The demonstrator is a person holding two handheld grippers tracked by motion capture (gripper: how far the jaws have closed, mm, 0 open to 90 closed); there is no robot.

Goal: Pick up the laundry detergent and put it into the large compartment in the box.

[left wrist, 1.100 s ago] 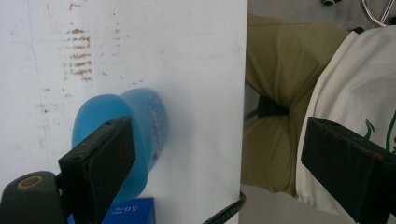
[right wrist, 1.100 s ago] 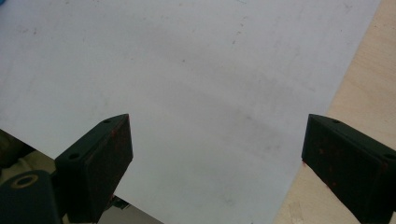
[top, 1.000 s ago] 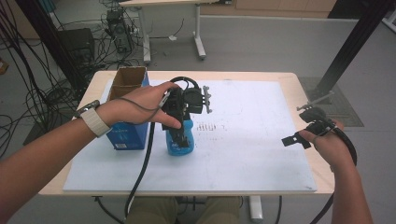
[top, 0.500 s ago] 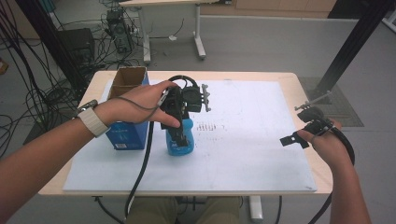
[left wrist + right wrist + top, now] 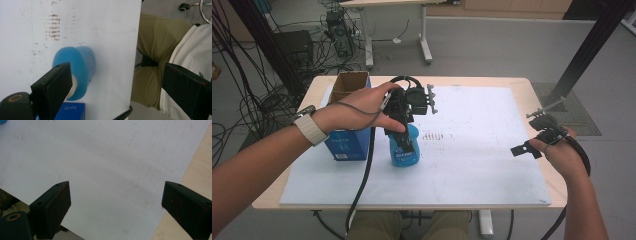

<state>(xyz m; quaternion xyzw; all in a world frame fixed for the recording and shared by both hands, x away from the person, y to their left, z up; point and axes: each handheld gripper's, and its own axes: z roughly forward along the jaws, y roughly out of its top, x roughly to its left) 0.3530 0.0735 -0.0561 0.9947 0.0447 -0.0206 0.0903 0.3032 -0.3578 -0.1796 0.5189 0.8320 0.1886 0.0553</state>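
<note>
White sheeting covers the table (image 5: 492, 175), with bare wood showing along its edges. Nearest the person, at the right edge, the right tool (image 5: 532, 137) hangs over the sheet with its jaws wide apart and nothing between them. Further in, left of centre, a blue bottle (image 5: 404, 150) stands upright on the sheet, just beside a blue box (image 5: 346, 145). The left tool (image 5: 117, 85) sits right above the bottle, jaws spread, one jaw over the pale cap (image 5: 73, 86) and the other well off to the side, so nothing is gripped yet. Beyond the blue box stands an open cardboard box (image 5: 349, 82). The bottle looks like light, smooth plastic that may slip or dent under a squeeze; the narrow neck below the cap seems the safest hold.
</note>
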